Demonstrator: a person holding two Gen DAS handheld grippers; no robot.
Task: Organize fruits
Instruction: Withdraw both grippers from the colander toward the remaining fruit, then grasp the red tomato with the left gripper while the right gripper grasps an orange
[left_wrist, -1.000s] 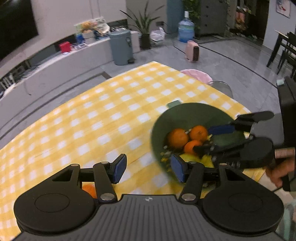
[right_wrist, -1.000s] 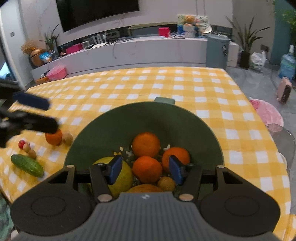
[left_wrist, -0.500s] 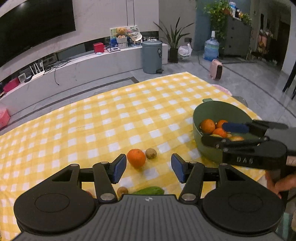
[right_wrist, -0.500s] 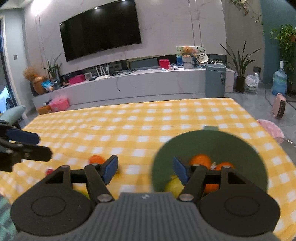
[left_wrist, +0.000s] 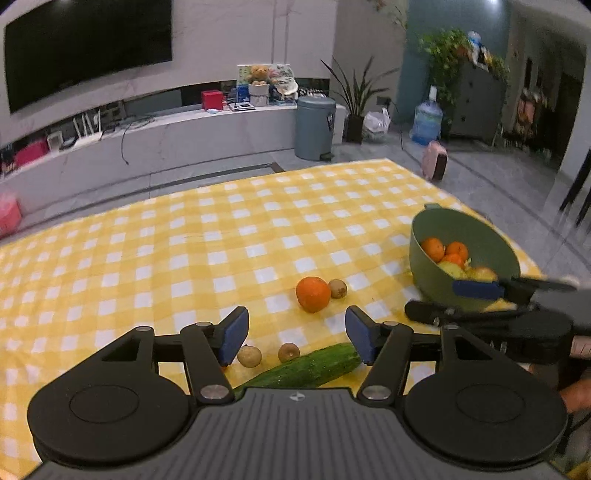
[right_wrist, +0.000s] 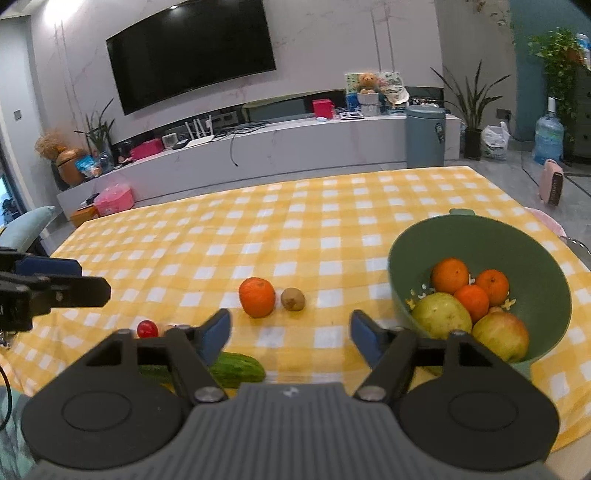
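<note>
Inside the bowl (right_wrist: 413, 251): three oranges (right_wrist: 450, 275), two apples (right_wrist: 500, 334).

You are not getting any readable text, label, brand or number in either wrist view. The sticker on the grey bin (right_wrist: 424, 136) in the upper right of the right wrist frame is showing too small and blurred to make out.

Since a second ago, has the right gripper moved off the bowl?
Yes. The right gripper has backed away leftward; the green bowl now sits to its right, jaws opening, empty.
</note>
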